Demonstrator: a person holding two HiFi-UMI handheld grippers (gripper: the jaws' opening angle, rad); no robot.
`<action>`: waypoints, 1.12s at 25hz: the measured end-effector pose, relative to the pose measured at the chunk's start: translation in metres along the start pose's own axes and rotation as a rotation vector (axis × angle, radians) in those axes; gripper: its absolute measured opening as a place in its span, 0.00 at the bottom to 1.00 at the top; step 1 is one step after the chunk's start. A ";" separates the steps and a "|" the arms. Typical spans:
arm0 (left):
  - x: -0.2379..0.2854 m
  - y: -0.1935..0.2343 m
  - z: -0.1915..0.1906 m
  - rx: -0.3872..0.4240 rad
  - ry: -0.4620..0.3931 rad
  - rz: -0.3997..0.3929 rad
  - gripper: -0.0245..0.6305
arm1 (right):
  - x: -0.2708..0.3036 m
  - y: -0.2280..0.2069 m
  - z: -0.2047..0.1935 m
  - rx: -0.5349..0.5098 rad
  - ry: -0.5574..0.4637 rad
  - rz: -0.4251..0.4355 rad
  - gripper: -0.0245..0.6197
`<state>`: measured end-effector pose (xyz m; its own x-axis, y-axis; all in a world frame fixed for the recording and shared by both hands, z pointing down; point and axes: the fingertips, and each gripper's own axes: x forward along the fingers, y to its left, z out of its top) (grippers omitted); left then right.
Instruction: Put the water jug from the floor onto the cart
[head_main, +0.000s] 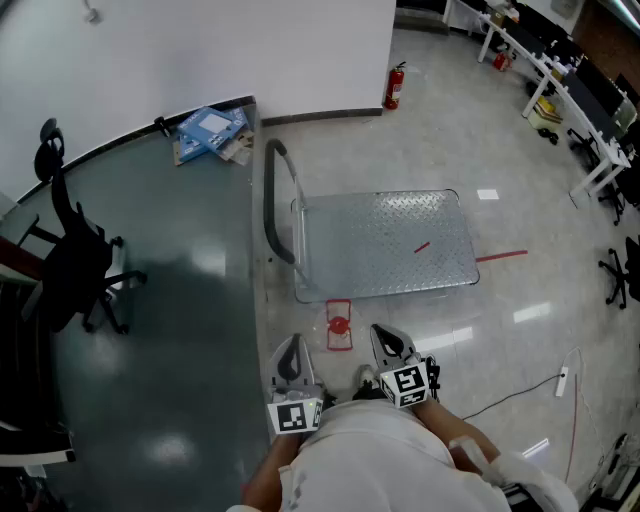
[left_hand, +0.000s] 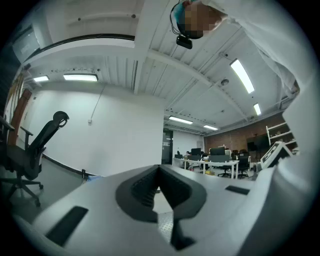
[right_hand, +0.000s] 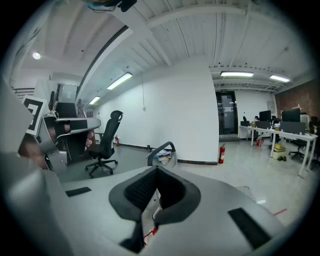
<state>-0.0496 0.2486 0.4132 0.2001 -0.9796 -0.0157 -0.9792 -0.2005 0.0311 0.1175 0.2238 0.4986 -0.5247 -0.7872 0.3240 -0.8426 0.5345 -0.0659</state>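
Observation:
Seen from above, the water jug (head_main: 339, 325) looks like a clear box with red edges and a round red cap. It stands on the floor just in front of the cart (head_main: 385, 240), a metal tread-plate platform with a black handle (head_main: 272, 200) at its left end. My left gripper (head_main: 293, 352) hangs just left of the jug and my right gripper (head_main: 392, 342) just right of it. Both are shut and hold nothing. Below the right gripper (right_hand: 157, 171), a red bit of the jug (right_hand: 150, 232) shows in the right gripper view. The left gripper (left_hand: 159, 170) points level.
A black office chair (head_main: 75, 250) stands on the dark floor to the left. Blue boxes (head_main: 210, 128) lie by the white wall, and a fire extinguisher (head_main: 394, 87) stands behind the cart. A white cable with a power strip (head_main: 562, 380) runs along the floor at the right. Desks (head_main: 560, 80) line the far right.

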 end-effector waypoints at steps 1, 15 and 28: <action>0.000 0.001 -0.001 0.000 0.000 0.001 0.04 | 0.000 0.000 -0.001 -0.001 0.001 0.000 0.05; -0.003 0.003 -0.003 -0.002 -0.001 0.000 0.04 | 0.008 0.001 -0.009 0.007 0.020 -0.015 0.06; 0.025 0.025 -0.016 -0.026 0.014 0.001 0.04 | 0.123 -0.001 -0.118 0.035 0.411 0.031 0.10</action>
<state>-0.0689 0.2193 0.4293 0.1997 -0.9799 -0.0014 -0.9782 -0.1994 0.0575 0.0684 0.1628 0.6501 -0.4637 -0.5787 0.6709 -0.8346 0.5395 -0.1115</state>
